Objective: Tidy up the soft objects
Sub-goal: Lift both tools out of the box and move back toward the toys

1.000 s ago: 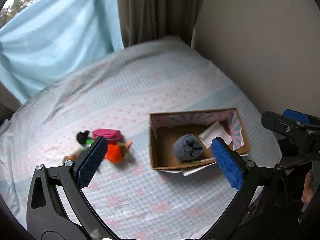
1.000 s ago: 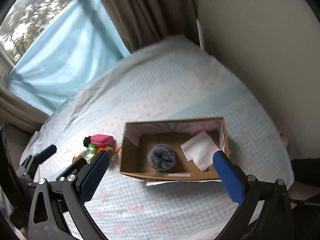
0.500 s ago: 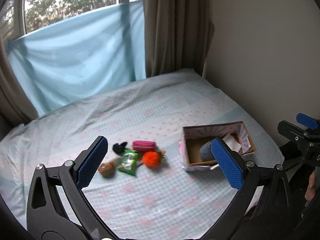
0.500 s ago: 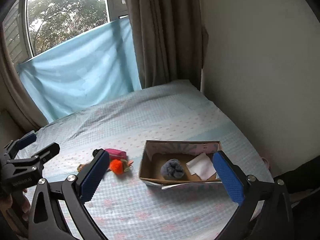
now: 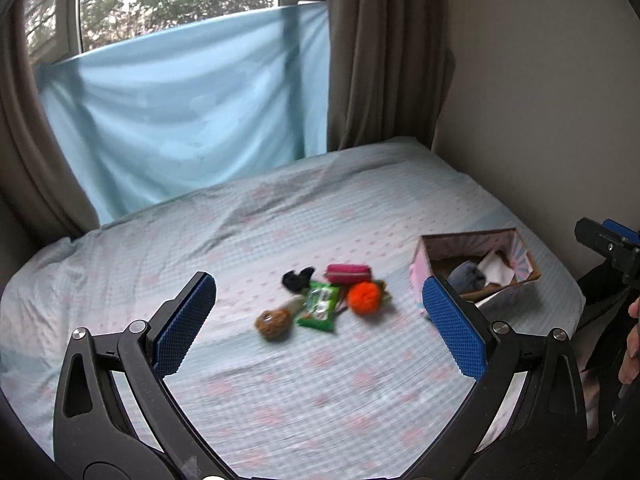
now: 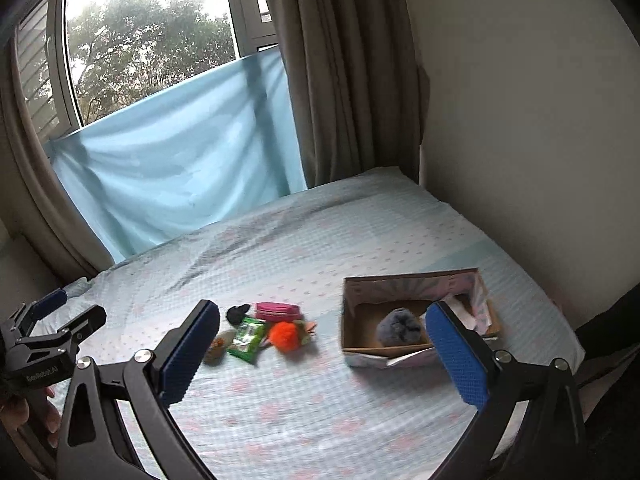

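Note:
An open cardboard box (image 5: 524,254) (image 6: 360,350) sits on the bed at the right and holds a grey-blue rolled sock (image 5: 467,274) (image 6: 399,326) and white paper (image 5: 498,268). Left of it lie an orange pom-pom toy (image 5: 363,297) (image 6: 284,334), a pink pouch (image 5: 347,273) (image 6: 277,311), a black soft item (image 5: 298,278) (image 6: 238,314), a green packet (image 5: 319,309) (image 6: 248,338) and a brown round item (image 5: 274,322) (image 6: 219,346). My left gripper (image 5: 318,316) and right gripper (image 6: 324,344) are open, empty, held well back above the bed.
The bed has a light checked sheet (image 5: 280,380). A blue cloth (image 6: 180,168) hangs under the window, brown curtains (image 6: 352,72) beside it, a beige wall (image 6: 520,120) at the right. The other gripper shows at each view's edge: right (image 5: 608,240), left (image 6: 48,340).
Both grippers have pulled back and up from the box. The whole bed, the loose items and the window have come into view. Both stay open.

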The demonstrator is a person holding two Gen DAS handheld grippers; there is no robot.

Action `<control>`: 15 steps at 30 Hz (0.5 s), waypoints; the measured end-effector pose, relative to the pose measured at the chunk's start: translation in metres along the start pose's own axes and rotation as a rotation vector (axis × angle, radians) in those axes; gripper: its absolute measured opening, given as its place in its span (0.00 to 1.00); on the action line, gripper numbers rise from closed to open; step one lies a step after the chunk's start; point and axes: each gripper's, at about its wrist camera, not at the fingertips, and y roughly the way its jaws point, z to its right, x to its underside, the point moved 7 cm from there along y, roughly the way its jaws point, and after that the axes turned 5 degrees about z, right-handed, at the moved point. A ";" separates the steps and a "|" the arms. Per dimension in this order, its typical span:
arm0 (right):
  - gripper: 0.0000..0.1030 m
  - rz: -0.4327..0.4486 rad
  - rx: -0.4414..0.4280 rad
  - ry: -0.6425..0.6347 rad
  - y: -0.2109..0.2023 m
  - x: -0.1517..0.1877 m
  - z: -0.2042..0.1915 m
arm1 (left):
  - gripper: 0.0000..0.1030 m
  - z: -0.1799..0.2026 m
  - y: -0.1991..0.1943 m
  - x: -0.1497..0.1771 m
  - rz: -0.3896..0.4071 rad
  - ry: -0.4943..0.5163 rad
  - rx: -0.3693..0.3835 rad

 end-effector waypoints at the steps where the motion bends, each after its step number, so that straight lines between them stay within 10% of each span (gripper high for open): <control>1: 1.00 -0.001 0.000 0.007 0.002 0.002 -0.007 | 1.00 -0.007 0.002 0.002 -0.005 0.001 0.001; 15: 1.00 -0.094 0.011 0.063 0.083 0.047 -0.075 | 1.00 -0.087 0.095 0.049 -0.140 -0.033 0.030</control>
